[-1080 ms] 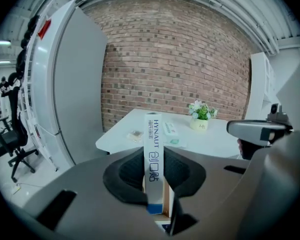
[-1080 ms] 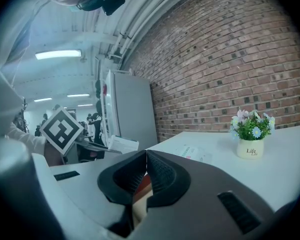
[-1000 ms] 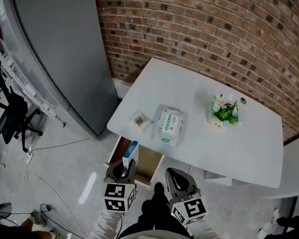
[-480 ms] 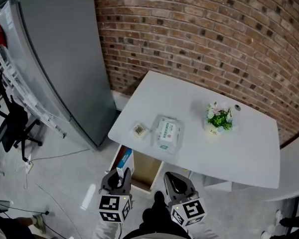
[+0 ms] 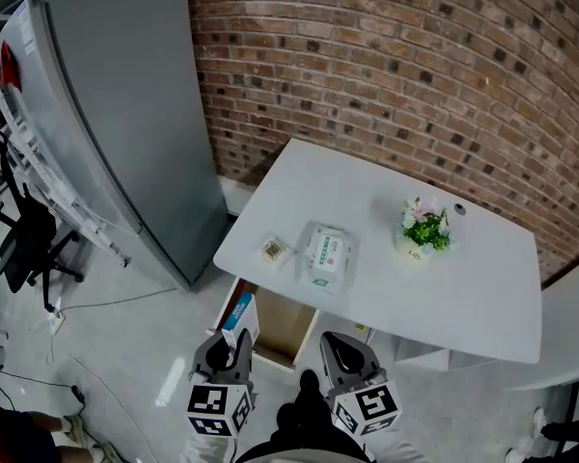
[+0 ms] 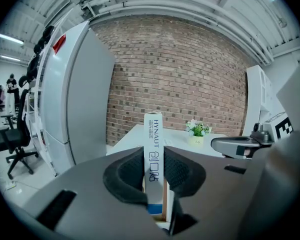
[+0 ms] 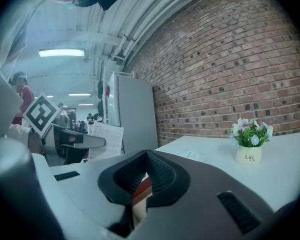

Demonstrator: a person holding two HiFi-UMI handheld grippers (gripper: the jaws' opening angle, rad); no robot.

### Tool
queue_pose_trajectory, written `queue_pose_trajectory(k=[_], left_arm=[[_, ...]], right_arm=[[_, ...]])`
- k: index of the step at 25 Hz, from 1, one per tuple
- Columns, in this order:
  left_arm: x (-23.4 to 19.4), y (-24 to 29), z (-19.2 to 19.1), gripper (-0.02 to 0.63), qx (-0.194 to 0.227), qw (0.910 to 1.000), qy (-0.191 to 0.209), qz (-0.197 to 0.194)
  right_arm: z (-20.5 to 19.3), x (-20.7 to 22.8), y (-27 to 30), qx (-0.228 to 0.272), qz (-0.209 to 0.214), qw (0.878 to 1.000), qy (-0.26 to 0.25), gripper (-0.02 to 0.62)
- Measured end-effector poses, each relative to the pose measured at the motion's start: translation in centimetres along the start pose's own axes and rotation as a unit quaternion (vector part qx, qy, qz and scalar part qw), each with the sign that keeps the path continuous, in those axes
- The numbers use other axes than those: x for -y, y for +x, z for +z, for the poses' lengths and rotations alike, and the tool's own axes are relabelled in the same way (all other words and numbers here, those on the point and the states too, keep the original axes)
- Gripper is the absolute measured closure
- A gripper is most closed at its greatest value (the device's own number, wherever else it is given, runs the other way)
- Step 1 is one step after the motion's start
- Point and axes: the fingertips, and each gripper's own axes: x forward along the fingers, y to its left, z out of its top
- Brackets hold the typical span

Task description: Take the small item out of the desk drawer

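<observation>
1. My left gripper (image 5: 234,341): smooth grey shell, rounded black fingers.
2. My right gripper (image 5: 341,351): same grey shell, same black fingers.
3. Pads (image 6: 124,176) are black rubber with a fine ribbed texture, on the right gripper (image 7: 163,177) too.
4. Each gripper carries a marker cube (image 5: 215,410) with black-and-white square codes; the right one's cube (image 5: 368,408) matches.
5. Dark slots are cut into the shells.
6. Dark clothing (image 5: 294,430) shows at the bottom edge, with pale fabric either side; I can't tell the garment.
</observation>
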Motion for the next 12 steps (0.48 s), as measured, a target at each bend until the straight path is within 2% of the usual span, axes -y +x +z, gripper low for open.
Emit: queue_pose_trajectory(k=[12], left_arm=[[0.55,-0.83,-0.15,0.523,0.007,1.0000,-0.001,-0.005]], right_arm=[[-0.91,0.37,-0.60,-0.008,-0.014,1.000,0.005,0.569]])
